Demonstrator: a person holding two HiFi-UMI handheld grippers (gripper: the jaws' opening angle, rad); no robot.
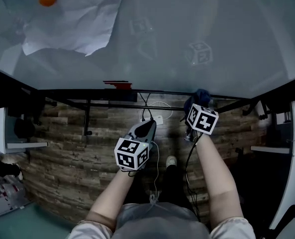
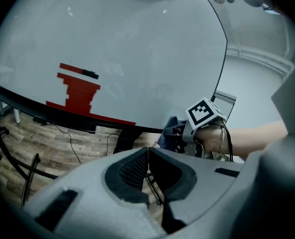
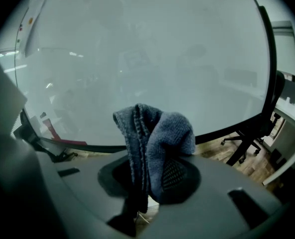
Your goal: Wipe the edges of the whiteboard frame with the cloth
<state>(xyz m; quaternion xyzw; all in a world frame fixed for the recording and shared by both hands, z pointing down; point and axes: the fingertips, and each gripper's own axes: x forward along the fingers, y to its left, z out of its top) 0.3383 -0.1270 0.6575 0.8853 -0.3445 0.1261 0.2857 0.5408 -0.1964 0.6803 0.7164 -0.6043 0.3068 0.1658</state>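
Right gripper view shows the right gripper clenching the folded blue-grey knitted cloth just beside the whiteboard's black bottom frame edge: press the fold onto that edge, then slide steadily, while the left gripper, below the edge, is closed on nothing.

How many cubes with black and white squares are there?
2. One cube sits on the left gripper, nearer the person; the other cube rides the right gripper, holding the cloth by the whiteboard frame. None looks hidden.
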